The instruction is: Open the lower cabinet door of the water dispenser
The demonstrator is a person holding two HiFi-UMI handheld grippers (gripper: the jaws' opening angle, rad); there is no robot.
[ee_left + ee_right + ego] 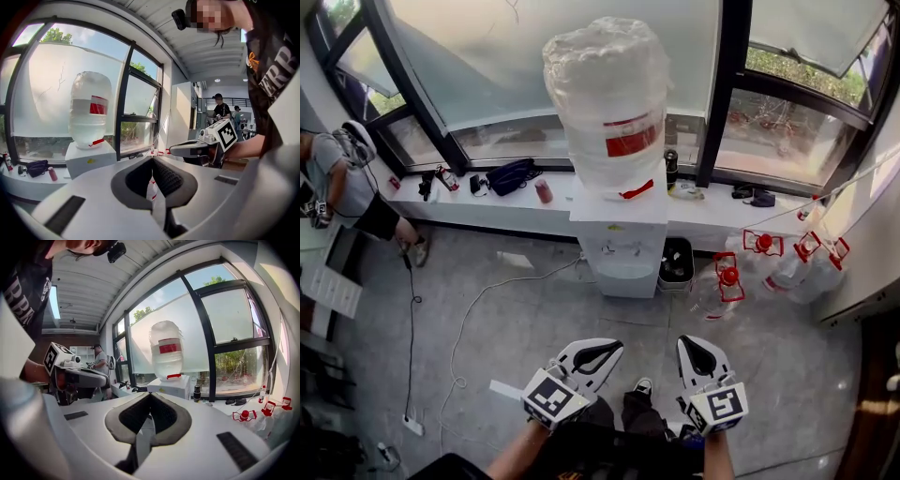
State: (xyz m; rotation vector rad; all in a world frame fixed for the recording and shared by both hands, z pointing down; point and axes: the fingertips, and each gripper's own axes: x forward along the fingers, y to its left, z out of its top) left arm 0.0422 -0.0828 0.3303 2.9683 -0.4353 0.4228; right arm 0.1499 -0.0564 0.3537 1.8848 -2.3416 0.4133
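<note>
water dispenser [623, 246] at the window ledge [516, 202], well beyond both grippers
left gripper [602, 349] has jaws pressed together on nothing; dispenser stands centre, wrapped bottle [607, 94] on top; right gripper [697, 345] is likewise closed and empty; red-capped bottles [769, 258] lie right

Bright daylight through windows [534, 66], mild glare, fisheye-warped edges, dark corners
</note>
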